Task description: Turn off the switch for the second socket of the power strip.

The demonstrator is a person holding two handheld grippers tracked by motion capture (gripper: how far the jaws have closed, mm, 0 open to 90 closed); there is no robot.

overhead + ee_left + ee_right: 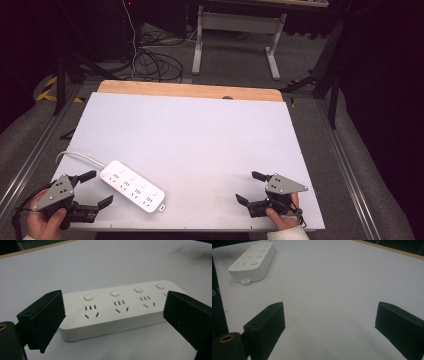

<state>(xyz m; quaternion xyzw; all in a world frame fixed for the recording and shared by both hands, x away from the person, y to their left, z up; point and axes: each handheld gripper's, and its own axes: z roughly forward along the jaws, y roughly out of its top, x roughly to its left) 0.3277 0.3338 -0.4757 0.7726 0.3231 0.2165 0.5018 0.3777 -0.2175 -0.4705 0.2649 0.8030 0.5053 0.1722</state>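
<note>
Two tools are out on the table, one at each near corner, and both have their jaws spread wide with nothing between them. The left tool sits at the near left corner, gripped by the left hand, with its grey three-cornered plate facing up. Just beside it lies the power strip, white and flat on the table, running at a slant from the left edge toward the middle of the near edge. Its white cord curls off toward the left edge.

From the left gripper view, the power strip lies crosswise just beyond the two black jaws, its long side facing the tool. Four round buttons run along its top, with a set of socket slots under each. One jaw stands off each end of the strip, neither touching it, so the strip sits framed between them but a little farther out.

Over at the near right corner, the right tool rests in the right hand, pointing left across the table. It is well apart from the power strip, with bare white table between. In the right gripper view the strip shows far off at the upper left, its end with a small tab turned toward the tool.
</note>
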